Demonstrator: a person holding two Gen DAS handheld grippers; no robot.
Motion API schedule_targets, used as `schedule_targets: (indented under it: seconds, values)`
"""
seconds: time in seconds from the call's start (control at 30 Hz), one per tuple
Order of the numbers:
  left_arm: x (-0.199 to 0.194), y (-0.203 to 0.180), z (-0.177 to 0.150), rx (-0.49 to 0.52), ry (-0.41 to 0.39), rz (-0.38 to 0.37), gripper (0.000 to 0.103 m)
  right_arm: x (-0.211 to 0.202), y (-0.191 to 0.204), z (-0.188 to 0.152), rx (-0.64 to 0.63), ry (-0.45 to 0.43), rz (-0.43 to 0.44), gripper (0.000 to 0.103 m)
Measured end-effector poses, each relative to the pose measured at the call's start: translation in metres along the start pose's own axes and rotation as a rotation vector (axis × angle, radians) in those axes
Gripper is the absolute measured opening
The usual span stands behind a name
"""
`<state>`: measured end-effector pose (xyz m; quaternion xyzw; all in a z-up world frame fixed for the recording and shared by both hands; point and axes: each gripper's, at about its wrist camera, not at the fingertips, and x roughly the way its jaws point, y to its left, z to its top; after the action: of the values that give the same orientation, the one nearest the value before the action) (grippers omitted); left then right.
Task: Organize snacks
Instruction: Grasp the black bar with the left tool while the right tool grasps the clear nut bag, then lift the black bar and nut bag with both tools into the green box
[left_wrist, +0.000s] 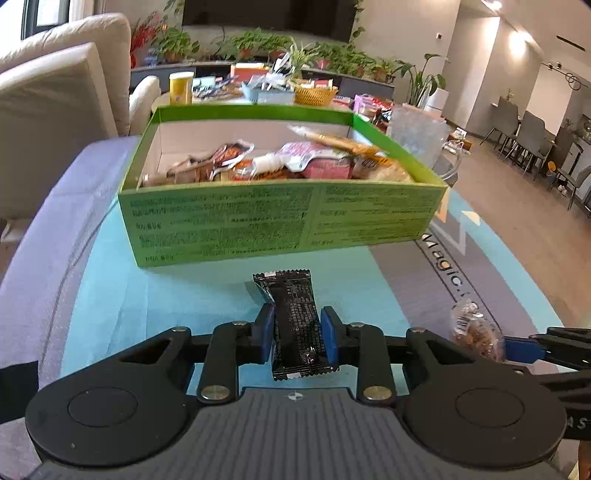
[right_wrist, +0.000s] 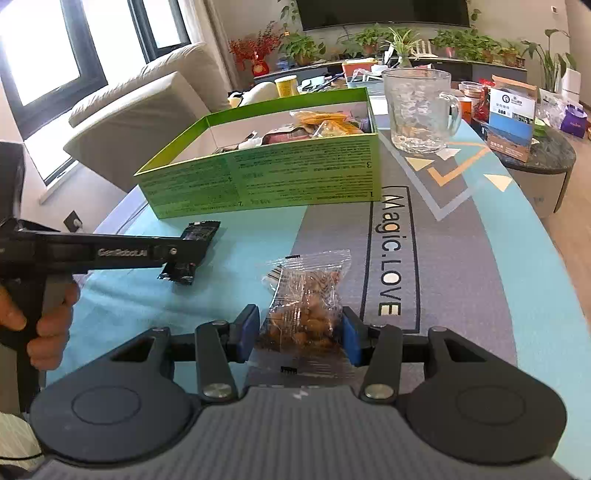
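Note:
A green cardboard box (left_wrist: 280, 218) holding several wrapped snacks stands on the table ahead; it also shows in the right wrist view (right_wrist: 266, 177). My left gripper (left_wrist: 297, 332) is shut on a black snack bar wrapper (left_wrist: 295, 321), low over the blue mat. The bar also shows in the right wrist view (right_wrist: 201, 232) under the left gripper's arm (right_wrist: 110, 253). My right gripper (right_wrist: 299, 332) is shut on a clear packet of brown nuts (right_wrist: 310, 306), which also shows in the left wrist view (left_wrist: 476, 330).
A glass mug (right_wrist: 419, 110) stands right of the box. A brown and blue carton (right_wrist: 511, 114) sits on a side table at the far right. A beige sofa (left_wrist: 55, 92) is on the left. Behind the box lie a yellow can (left_wrist: 181, 86), a basket (left_wrist: 314, 94) and plants.

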<state>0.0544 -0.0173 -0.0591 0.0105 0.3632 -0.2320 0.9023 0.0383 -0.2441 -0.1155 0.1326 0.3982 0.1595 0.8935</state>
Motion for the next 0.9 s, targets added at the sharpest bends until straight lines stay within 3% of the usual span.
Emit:
schedule_targets:
  seconds: [0.33,0.57,0.67,0.73,0.9]
  values:
    - [-0.019,0.002,0.011,0.017,-0.067,0.018,0.025,-0.005,0.002,0.016,0.003,-0.072,0.005,0.049]
    - [-0.016,0.002,0.008,0.025,-0.059,0.02,0.025,-0.001,0.003,0.011,-0.019,-0.043,-0.003,0.051]
    - [-0.014,0.001,0.005,0.025,-0.049,0.018,0.025,-0.006,0.004,0.009,-0.021,-0.025,0.035,0.063]
    - [-0.014,0.0,0.004,0.024,-0.044,0.017,0.026,-0.009,0.007,0.006,-0.024,-0.012,0.057,0.077]
    - [-0.016,0.001,0.003,0.023,-0.043,0.019,0.026,-0.014,0.017,-0.001,-0.087,-0.004,0.022,0.078]
